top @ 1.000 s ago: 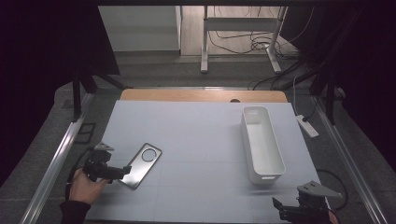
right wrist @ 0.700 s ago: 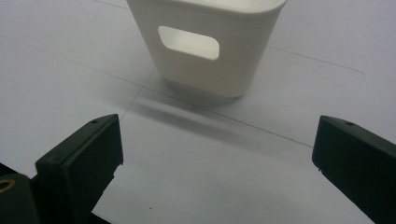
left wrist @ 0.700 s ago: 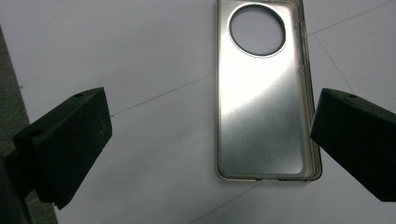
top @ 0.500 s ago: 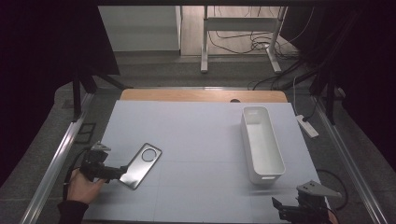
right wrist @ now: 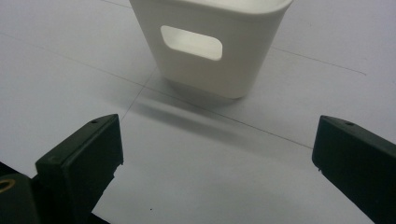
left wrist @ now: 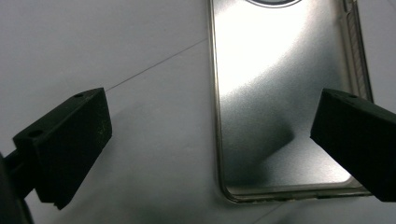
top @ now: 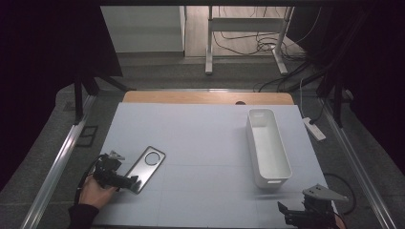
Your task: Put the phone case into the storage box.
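Pale table (top: 200, 143): white bin (top: 267, 148) at right, metal plate (top: 145, 168) near left edge. Left tongs (top: 130, 181) gape wide at the plate's near end; right tongs (top: 286, 214) gape wide before the bin, bare table between.

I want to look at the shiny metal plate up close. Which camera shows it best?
The left gripper view: the shiny metal plate lies large between the open jaws, its brushed surface and raised rim clear. The high view shows the whole plate, small, with its round hole, in front of the left hand-held gripper.
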`<state>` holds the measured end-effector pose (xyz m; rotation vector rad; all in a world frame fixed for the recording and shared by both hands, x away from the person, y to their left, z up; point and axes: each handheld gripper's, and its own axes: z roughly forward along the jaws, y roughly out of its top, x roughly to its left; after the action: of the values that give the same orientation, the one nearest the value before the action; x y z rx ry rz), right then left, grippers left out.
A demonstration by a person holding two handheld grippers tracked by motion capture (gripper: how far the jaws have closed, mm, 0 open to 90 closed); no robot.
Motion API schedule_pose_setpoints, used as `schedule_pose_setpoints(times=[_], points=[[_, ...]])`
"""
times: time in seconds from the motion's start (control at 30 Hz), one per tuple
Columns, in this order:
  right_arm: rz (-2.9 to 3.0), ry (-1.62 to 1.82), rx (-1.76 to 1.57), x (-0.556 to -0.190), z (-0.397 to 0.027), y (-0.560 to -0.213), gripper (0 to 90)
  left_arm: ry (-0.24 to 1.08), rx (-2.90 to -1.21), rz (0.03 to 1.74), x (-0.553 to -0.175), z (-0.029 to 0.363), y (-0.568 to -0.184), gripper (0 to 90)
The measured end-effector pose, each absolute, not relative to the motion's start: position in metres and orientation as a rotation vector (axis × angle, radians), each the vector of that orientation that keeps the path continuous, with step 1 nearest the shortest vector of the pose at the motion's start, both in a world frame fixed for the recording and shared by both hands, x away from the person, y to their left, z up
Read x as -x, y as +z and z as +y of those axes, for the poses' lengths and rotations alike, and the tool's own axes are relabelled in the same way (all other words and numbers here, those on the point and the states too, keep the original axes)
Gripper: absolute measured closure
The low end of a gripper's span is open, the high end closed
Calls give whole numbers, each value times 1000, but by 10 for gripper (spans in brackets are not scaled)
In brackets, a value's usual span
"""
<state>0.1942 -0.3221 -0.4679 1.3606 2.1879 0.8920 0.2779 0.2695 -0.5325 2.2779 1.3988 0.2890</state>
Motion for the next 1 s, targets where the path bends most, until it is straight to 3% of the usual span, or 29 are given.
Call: schedule_pose_setpoints(times=[0.53,0.73,0.87,1.0], points=[[2191,891,-1358,-194,-322,-468,20,249,-2294,1402,-281,270,-537,10],[2192,891,-1357,-195,-322,-468,22,256,-2244,1470,-282,281,-529,264],[2192,891,-1360,-194,-322,-468,22,250,-2239,1486,-283,284,-526,482],[2193,889,-1358,-195,-322,-468,22,204,-2259,1476,-286,284,-523,581]])
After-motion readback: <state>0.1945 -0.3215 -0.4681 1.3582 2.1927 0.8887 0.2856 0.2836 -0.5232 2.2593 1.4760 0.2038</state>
